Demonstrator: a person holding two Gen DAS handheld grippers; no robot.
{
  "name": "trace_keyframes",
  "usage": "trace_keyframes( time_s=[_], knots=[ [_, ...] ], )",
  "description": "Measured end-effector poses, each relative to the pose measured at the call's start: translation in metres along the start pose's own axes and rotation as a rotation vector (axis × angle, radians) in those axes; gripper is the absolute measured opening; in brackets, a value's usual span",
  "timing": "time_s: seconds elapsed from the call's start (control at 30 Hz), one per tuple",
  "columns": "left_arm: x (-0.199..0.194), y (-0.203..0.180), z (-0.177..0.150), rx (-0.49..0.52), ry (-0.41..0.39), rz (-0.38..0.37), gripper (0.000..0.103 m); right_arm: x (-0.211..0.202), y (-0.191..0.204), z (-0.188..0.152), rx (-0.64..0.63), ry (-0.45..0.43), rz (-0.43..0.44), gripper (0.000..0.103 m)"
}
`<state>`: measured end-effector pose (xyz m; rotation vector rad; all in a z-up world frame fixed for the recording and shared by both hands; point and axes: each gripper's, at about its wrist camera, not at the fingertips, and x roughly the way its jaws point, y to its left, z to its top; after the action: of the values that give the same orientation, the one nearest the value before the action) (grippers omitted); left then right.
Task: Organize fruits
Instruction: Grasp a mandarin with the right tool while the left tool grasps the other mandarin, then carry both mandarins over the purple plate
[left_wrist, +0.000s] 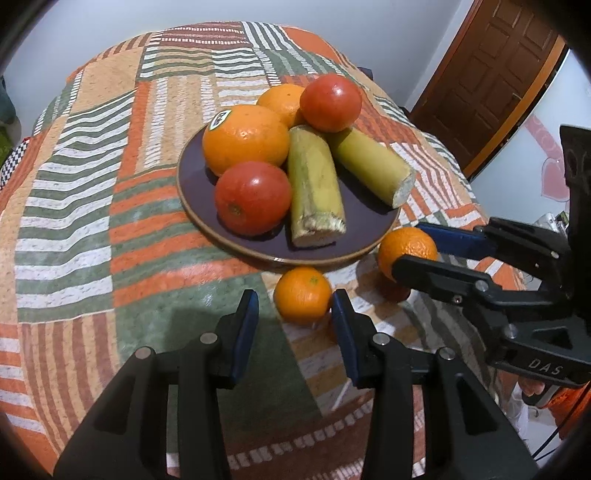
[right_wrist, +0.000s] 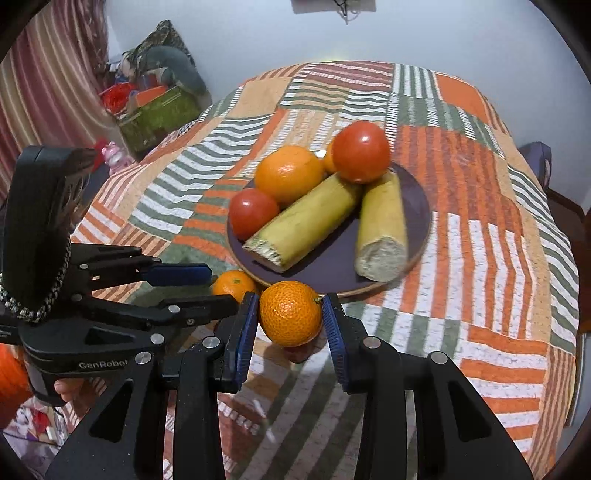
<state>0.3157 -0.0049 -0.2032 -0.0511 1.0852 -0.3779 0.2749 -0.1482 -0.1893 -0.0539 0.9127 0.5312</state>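
A dark purple plate (left_wrist: 199, 184) (right_wrist: 417, 206) holds two oranges (left_wrist: 245, 138), two tomatoes (left_wrist: 253, 197) and two cut sugarcane pieces (left_wrist: 316, 192). A small mandarin (left_wrist: 303, 295) (right_wrist: 232, 284) lies on the cloth by the plate's near rim. My left gripper (left_wrist: 295, 310) (right_wrist: 210, 291) is open just in front of it, apart from it. My right gripper (right_wrist: 290, 317) (left_wrist: 410, 251) is shut on a second mandarin (right_wrist: 291, 314) (left_wrist: 406, 247) and holds it beside the plate's rim, slightly above the cloth.
The table wears an orange, green and white patchwork cloth (left_wrist: 92, 221) (right_wrist: 480, 258). A wooden door (left_wrist: 487, 74) stands at the right. A cluttered box (right_wrist: 155, 110) and a striped curtain (right_wrist: 44, 92) stand at the left beyond the table.
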Motion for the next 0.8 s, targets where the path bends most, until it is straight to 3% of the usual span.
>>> trace_keyframes(
  time_s=[0.33, 0.5, 0.8],
  knots=[
    [0.010, -0.005, 0.007, -0.008, -0.001, -0.001, 0.041, -0.005, -0.004, -0.003, 0.012, -0.006, -0.004, 0.033],
    [0.014, 0.005, 0.010, -0.051, 0.020, -0.029, 0.035, -0.008, -0.004, -0.002, 0.006, -0.013, -0.005, 0.033],
    [-0.007, 0.002, 0.006, -0.039, 0.001, -0.045, 0.034, -0.011, -0.007, 0.002, 0.005, -0.027, -0.017, 0.033]
  ],
)
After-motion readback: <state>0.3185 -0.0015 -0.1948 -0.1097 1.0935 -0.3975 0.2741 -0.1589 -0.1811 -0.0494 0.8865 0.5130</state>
